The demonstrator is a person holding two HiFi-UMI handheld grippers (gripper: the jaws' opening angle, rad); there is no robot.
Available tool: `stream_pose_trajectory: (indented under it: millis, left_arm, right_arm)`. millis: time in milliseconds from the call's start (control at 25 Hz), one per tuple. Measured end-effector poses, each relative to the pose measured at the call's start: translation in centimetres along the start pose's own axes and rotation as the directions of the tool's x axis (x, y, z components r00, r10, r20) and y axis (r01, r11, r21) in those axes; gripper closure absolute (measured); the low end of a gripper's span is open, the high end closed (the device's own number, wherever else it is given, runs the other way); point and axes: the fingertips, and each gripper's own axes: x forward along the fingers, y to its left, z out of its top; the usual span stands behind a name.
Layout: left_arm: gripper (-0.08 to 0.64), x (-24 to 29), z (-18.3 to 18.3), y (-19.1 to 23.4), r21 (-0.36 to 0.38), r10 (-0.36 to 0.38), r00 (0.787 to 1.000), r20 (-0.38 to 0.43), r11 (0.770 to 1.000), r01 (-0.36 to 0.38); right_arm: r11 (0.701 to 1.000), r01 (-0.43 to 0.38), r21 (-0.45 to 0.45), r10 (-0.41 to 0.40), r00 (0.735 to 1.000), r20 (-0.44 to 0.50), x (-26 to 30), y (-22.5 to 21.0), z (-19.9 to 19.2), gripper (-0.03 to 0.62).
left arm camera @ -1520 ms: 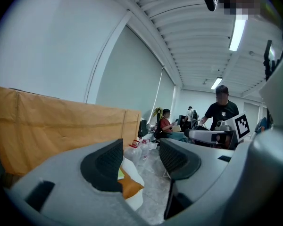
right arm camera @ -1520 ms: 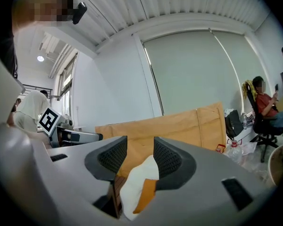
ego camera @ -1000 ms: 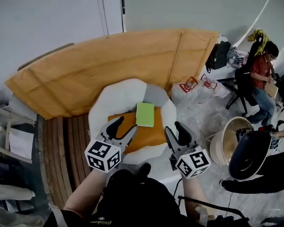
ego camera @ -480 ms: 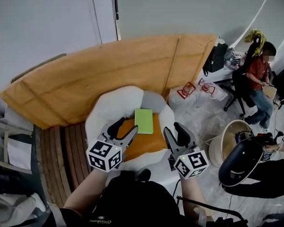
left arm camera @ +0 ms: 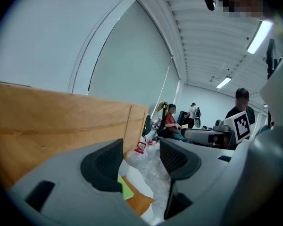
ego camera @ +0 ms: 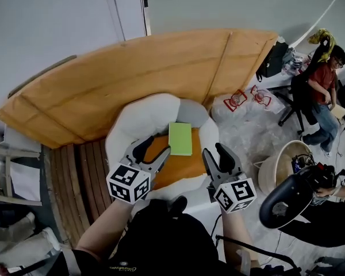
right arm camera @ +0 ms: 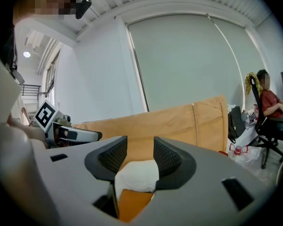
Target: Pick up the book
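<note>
Left gripper view shows the book (left arm camera: 125, 189), apparently half-hidden.

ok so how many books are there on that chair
1: a green book lies flat at the back of the orange cushion. The left gripper and right gripper hide part of that cushion, so another could be covered.

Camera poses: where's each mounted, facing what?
Head view: on the person's head, steeply down at the flat light-green book on the white chair's orange cushion; forearms, left gripper and right gripper show.
Left gripper view: on that gripper, along its open jaws at the book's corner.
Right gripper view: likewise, at the cushion.
Shared: all see the cushion and curved plywood panel.
</note>
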Motion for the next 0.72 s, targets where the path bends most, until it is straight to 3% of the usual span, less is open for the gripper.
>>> stream_pose_trajectory:
  millis: [280,720]
  left_arm:
    - [0.316,2.5,-4.8,2.5,-0.041,-0.009,0.995,-0.099,0.999,0.005]
    - [0.316,8.9,-16.3,8.9,-0.138,-0.014,0.956,-0.294,0.99,-0.028]
  right_arm:
    - [0.999,0.015,0.037,-0.011,0.994,-0.111,3.1,-0.9,-5.1,0.433]
    - [0.993,0.059,0.106,-0.027,0.959,-0.283,8.1,-4.5,-16.1,0.433]
